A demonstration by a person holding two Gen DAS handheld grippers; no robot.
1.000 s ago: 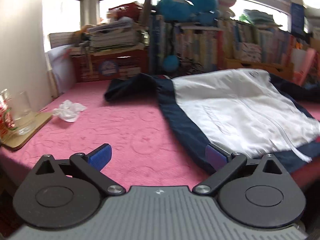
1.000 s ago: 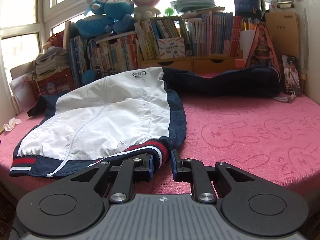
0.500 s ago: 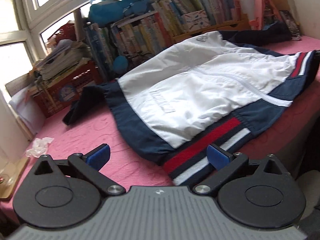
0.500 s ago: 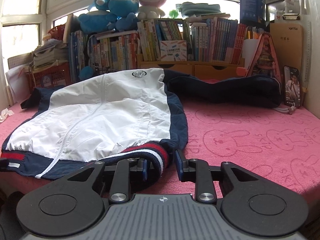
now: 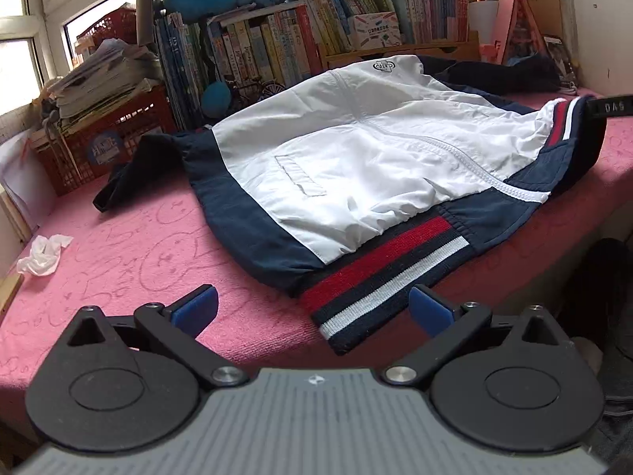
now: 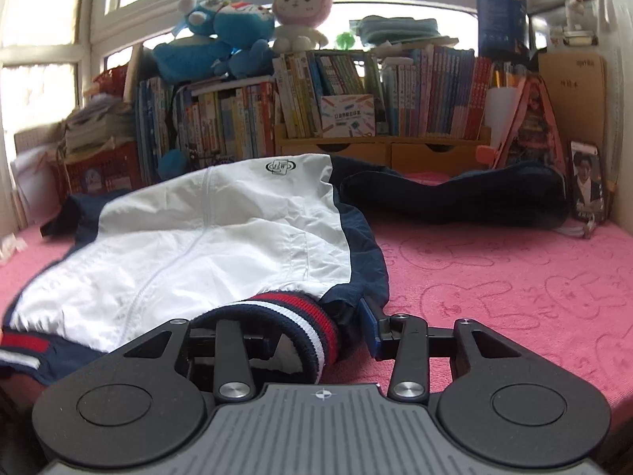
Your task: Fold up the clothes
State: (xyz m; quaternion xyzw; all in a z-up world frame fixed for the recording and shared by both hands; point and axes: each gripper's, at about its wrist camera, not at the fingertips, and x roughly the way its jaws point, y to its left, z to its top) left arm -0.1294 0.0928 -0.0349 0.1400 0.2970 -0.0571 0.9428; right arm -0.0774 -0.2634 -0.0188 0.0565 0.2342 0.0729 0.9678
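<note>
A white and navy jacket (image 5: 376,158) with a red, white and navy striped hem lies spread on the pink cover (image 5: 138,261). My left gripper (image 5: 312,308) is open, its blue pads either side of the hem's left corner (image 5: 379,289), not touching it. In the right wrist view the jacket (image 6: 205,253) lies to the left, and my right gripper (image 6: 344,328) is shut on the hem's right corner (image 6: 304,316), which bunches up between the jaws. The right gripper also shows in the left wrist view (image 5: 609,107), at the far hem corner.
A book row (image 6: 356,99) with plush toys (image 6: 221,47) lines the back. A red crate (image 5: 103,138) with papers stands back left. A crumpled tissue (image 5: 43,255) lies at the left. A dark sleeve (image 6: 455,198) stretches to the back right, beside a photo card (image 6: 589,186).
My left gripper has swung right, from the bare cover to the hem's left corner, staying open. The right gripper has drawn its hem corner up into a bunch.
</note>
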